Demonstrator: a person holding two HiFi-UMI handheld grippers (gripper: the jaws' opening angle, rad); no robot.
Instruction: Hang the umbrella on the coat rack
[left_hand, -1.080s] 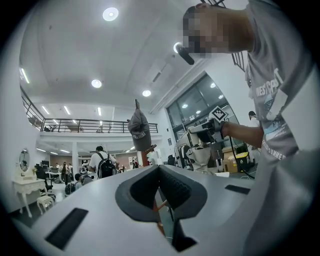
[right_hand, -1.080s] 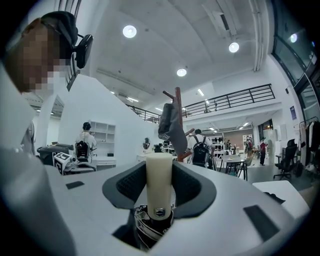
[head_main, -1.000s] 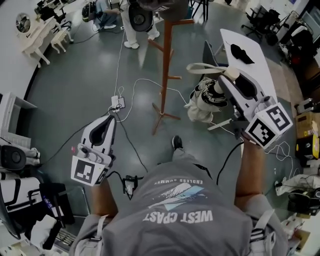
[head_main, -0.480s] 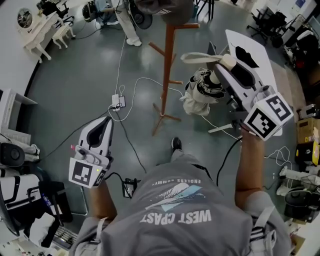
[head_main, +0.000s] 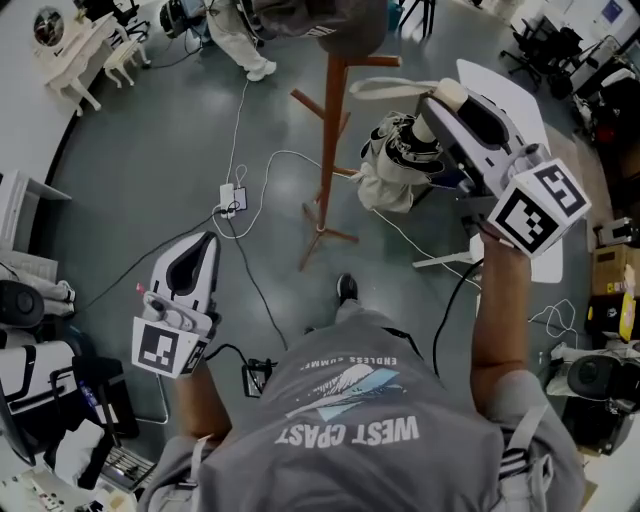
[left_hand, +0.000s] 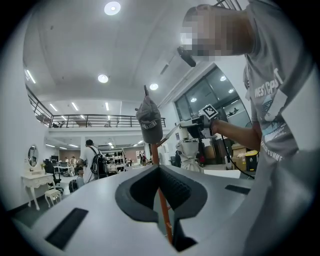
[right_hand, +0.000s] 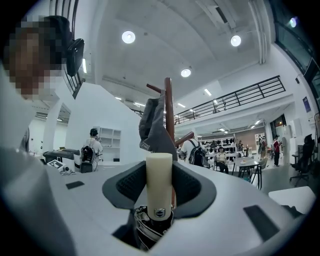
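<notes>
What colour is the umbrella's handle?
Cream, a pale off-white. The umbrella handle shows best in the right gripper view.

Floor (head_main: 140, 150) grey, polished and reflective, with white cables (head_main: 262, 165) and a power strip (head_main: 231, 203) lying on it. White dressing table (head_main: 75, 60) with round mirror (head_main: 47, 25) at far left. Office chairs (head_main: 530, 45) far right. Ceiling white with round recessed lights (right_hand: 128, 36). Railed mezzanine (right_hand: 240, 95) present. Tall windows (left_hand: 212, 97) on one side.

We wear a grey T-shirt (head_main: 350, 425) with white lettering and a pale blue wave, and a dark shoe (head_main: 345, 289). Our left gripper (head_main: 205, 243) and right gripper (head_main: 432, 95) are white shells with dark grey padded fingers (right_hand: 192, 187). Each carries a black-and-white marker cube (head_main: 535, 210), and a black cable (head_main: 448, 303) trails from the right one.
</notes>
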